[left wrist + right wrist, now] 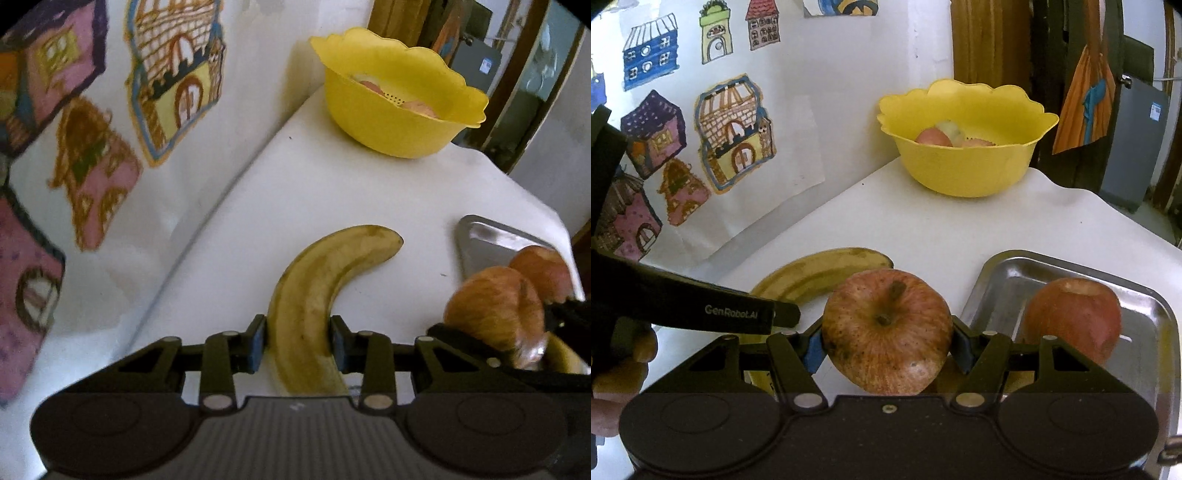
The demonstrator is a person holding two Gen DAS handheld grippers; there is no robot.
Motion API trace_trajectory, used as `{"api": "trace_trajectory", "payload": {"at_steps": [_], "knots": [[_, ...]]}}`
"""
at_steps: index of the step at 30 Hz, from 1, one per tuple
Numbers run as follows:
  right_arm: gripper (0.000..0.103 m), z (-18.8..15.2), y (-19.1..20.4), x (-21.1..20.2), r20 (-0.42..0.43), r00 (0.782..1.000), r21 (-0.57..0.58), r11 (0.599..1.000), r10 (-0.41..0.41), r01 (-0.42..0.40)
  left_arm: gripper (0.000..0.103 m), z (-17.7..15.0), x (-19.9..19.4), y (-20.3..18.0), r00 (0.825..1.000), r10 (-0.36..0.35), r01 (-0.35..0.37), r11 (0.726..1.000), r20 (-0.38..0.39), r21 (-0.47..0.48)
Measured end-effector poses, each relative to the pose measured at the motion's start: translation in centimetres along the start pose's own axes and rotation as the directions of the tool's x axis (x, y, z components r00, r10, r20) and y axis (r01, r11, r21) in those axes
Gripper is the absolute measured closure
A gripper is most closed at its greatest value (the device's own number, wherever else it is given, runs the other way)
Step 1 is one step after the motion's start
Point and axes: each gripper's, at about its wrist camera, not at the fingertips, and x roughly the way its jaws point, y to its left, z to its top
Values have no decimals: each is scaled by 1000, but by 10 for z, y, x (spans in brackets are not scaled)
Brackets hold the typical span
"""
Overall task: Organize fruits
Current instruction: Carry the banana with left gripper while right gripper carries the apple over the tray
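Observation:
A ripe banana (314, 288) lies on the white table, its stalk end between the pads of my left gripper (299, 343), which is shut on it. The right wrist view shows the same banana (820, 273) behind a speckled red apple (886, 332). My right gripper (886, 347) is shut on that apple and holds it just left of a steel tray (1004, 273). A second red apple (1075, 317) sits in the tray. At the table's far corner, a yellow bowl (964, 170) holds several pieces of fruit.
A wall with house drawings (173, 85) runs along the table's left side. The table (332, 192) ends close behind the bowl and past the tray on the right. A hand (624, 362) grips the left tool at the lower left of the right wrist view.

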Motion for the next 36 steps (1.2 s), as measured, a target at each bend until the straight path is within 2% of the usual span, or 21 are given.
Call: {"api": "trace_trajectory", "payload": {"at_steps": [5,12,17,22,26,32,36], "knots": [[36,1,-5,-19,24,1000,7,1000,-6,6,65,-4,-13,-3,998,-57,55,997,-20,-56],[36,-1,-25,-50,46,998,35,999,-37,35,65,2,-9,-24,987,-150,144,984,-53,-105],[36,-4,-44,-72,65,995,52,996,-73,70,65,5,-15,-43,982,-180,173,977,-51,-124],[36,-11,-65,-90,78,990,87,990,-119,113,65,12,-32,-61,979,-205,203,975,-7,-94],[36,-21,-80,-97,54,987,113,983,-150,144,65,15,-37,-83,972,-235,235,970,5,-66],[36,-40,-96,-109,27,985,131,977,-171,166,65,9,-36,-114,962,-272,272,962,3,-24],[36,-53,-110,-115,7,981,143,971,-195,192,65,2,-36,-133,963,-270,270,962,-5,24]]}}
